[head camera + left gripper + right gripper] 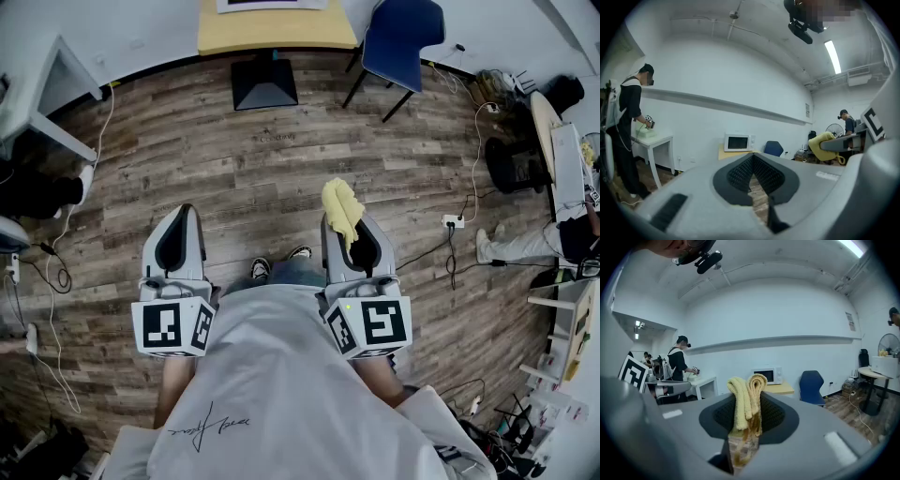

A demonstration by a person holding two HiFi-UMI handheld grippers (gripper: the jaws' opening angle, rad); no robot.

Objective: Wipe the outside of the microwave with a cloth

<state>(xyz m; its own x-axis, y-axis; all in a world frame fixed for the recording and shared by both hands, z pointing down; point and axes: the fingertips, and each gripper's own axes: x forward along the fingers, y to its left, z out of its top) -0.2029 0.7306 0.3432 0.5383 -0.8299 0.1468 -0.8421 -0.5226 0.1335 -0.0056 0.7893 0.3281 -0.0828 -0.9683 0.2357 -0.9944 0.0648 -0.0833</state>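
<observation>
The white microwave (738,142) stands far off on a yellow table (721,153) against the wall; it also shows in the right gripper view, microwave (768,375). In the head view only its lower edge (272,5) shows, on the yellow table (277,33). A folded yellow cloth (747,401) sticks up from my right gripper (749,394), which is shut on it. Seen from the head, the cloth (339,208) pokes forward from the right gripper (343,223). My left gripper (182,214) is held beside it, shut with nothing in it (752,158). Both are held close to my body.
A blue chair (401,37) stands right of the yellow table and a black box (264,82) lies on the wood floor before it. Cables and a power strip (453,221) lie to the right. A person (677,364) works at a white table (704,382) on the left.
</observation>
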